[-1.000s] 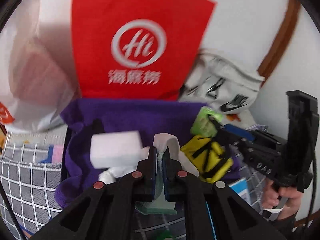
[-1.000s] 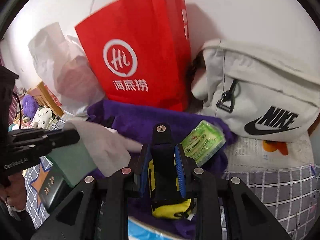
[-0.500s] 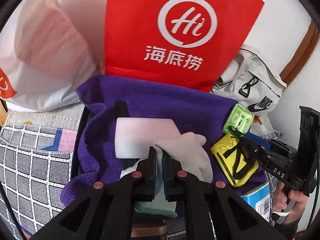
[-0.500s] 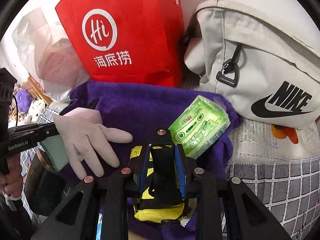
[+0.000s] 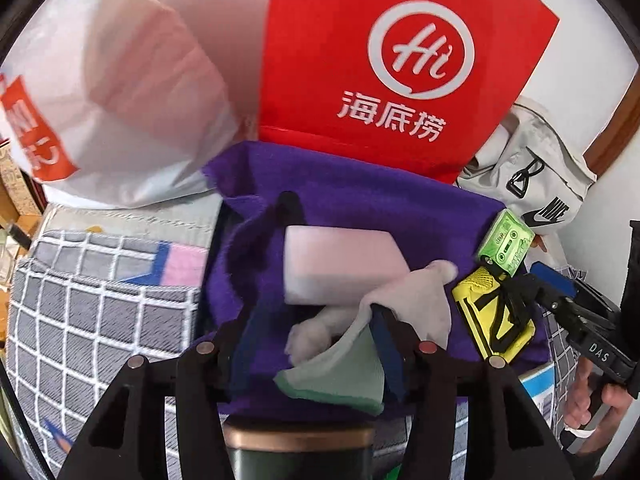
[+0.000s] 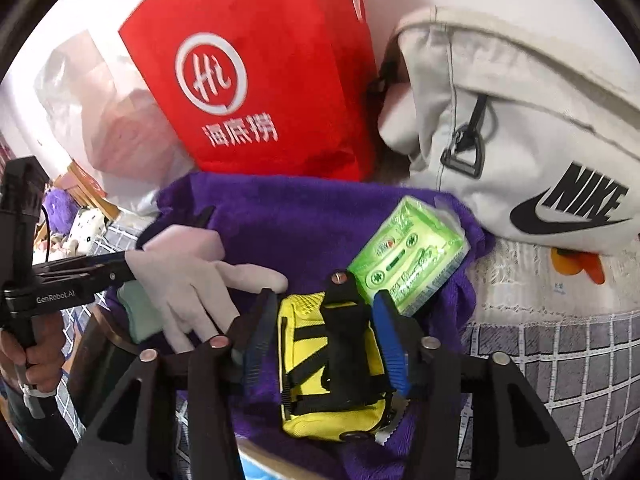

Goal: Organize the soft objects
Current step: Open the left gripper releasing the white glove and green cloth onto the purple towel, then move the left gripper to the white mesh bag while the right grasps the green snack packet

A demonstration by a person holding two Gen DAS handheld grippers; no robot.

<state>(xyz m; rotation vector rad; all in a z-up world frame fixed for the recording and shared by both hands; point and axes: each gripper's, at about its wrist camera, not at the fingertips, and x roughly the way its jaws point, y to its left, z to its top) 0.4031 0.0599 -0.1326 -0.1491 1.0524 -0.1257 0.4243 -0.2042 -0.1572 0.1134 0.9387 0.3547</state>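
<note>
A white glove with a green cuff lies on the purple towel, in front of a white sponge block. My left gripper is opening; the cuff sits loose between its fingers, leaning on the right one. In the right wrist view the glove spreads out from the left gripper's tips. My right gripper is also opening, with the yellow pouch and its black strap between the pads, not squeezed. A green tissue pack lies just beyond on the towel.
A red paper bag and a white plastic bag stand behind the towel. A white Nike bag leans at the right. Grey checked bedding lies at the left. A dark cup with a copper rim sits under the left gripper.
Both pairs of jaws have spread apart. The left one let go of the glove's cuff after sinking toward the towel; the right one released the pouch's strap.
</note>
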